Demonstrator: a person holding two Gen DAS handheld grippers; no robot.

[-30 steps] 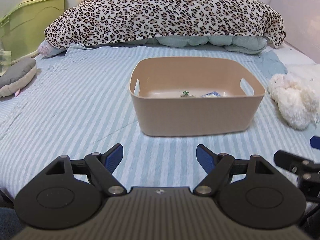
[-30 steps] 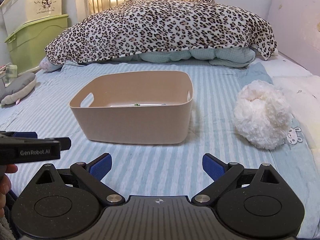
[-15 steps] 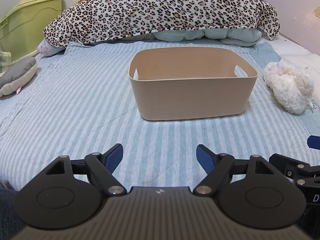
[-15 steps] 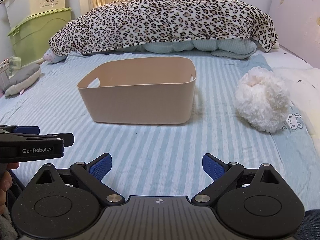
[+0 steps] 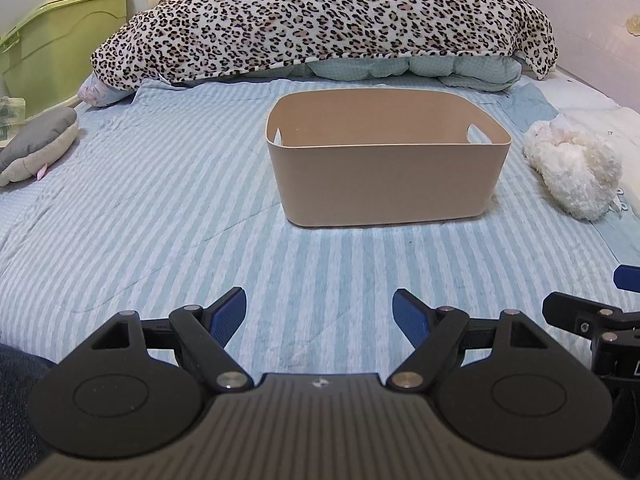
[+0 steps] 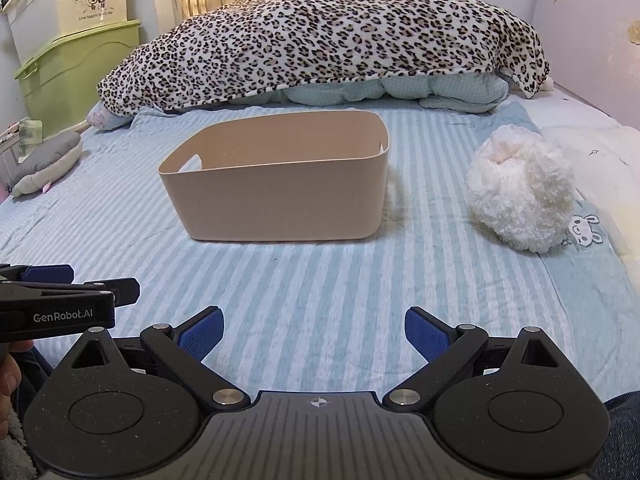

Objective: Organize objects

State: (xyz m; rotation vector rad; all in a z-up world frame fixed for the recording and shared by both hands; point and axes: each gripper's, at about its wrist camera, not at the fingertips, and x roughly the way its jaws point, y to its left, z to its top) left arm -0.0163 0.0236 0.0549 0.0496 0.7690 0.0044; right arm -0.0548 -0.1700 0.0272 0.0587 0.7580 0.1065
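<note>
Both claws, left and right, wide and empty; fluffy white plush toy, likely soft, light, squashable — best pinched mid-body, then dropped into rigid beige plastic bin.

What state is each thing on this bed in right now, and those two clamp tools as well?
Bin: upright on the striped sheet, open top, inside hidden from here.
White plush: lying on the bed, right of the bin, apart from it.
Grey plush: lying at the bed's left edge.
Leopard blanket: heaped behind the bin.
Left hand-held gripper: open, empty.
Right hand-held gripper: open, empty.
</note>
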